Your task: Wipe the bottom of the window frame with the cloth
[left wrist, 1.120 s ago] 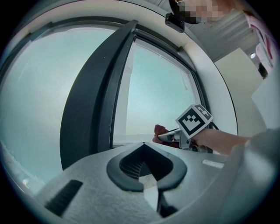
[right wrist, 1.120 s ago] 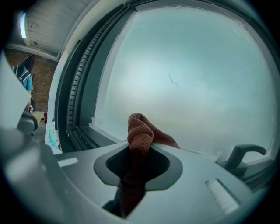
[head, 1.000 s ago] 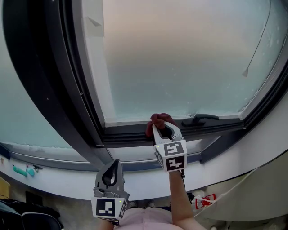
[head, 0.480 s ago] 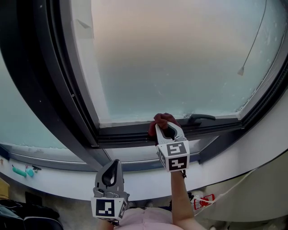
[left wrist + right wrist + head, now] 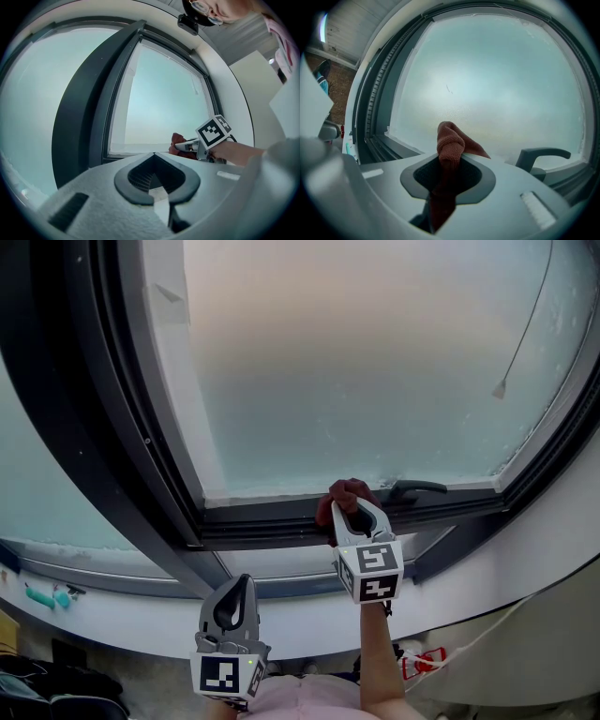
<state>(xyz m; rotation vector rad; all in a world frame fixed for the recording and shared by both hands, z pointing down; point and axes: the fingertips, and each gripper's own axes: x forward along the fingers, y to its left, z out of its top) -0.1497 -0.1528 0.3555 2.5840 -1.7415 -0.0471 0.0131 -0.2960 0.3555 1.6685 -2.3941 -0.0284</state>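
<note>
Cloth down on the bottom rail, right side doing the work.
My right gripper (image 5: 353, 510) is clamped tight on the red cloth (image 5: 343, 491), with the bunched end pushed onto the bottom rail of the window frame (image 5: 262, 518), just left of the handle (image 5: 419, 488), so fabric meets the rail, not metal. My left gripper (image 5: 236, 589) hangs low, pressed together on nothing, clear of the stroke.

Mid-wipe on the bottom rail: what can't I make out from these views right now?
Head view: whether the cloth presses on the window frame; the right gripper covers the contact.
Right gripper view: the window frame under the cloth, hidden by the gripper's body.
All views: dirt on the window frame, too small.
</note>
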